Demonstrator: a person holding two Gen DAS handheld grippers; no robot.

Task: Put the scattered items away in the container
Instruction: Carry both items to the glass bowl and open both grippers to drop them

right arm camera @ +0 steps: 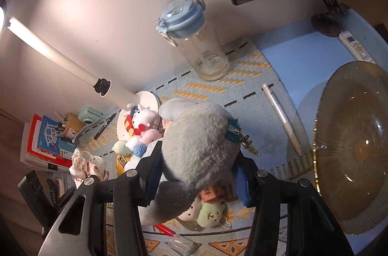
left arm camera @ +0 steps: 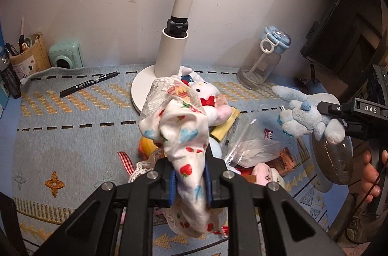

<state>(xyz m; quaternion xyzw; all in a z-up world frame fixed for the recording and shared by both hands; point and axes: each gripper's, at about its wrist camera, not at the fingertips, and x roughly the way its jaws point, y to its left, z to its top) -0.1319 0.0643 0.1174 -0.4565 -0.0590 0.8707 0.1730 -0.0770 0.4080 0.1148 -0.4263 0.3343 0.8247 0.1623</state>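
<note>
My left gripper (left arm camera: 189, 179) is shut on a white strawberry-print cloth (left arm camera: 184, 130) and holds it up above a pile of small toys (left arm camera: 211, 105). My right gripper (right arm camera: 197, 172) is shut on a light blue plush toy (right arm camera: 196, 142), which fills the middle of its view. In the left wrist view that plush (left arm camera: 305, 115) hangs in the right gripper (left arm camera: 339, 110) at the right, above the ribbed glass bowl (left arm camera: 334, 159). The bowl (right arm camera: 351, 147) sits at the right of the right wrist view. The cloth also shows there (right arm camera: 84, 164).
A white lamp base (left arm camera: 145, 84) and its pole stand behind the pile. A clear bottle with a blue lid (left arm camera: 262, 62) stands by the wall. A black marker (left arm camera: 87, 84) lies on the mat; a white pen (right arm camera: 281, 117) lies near the bowl. Pen holders (left arm camera: 26, 57) stand far left.
</note>
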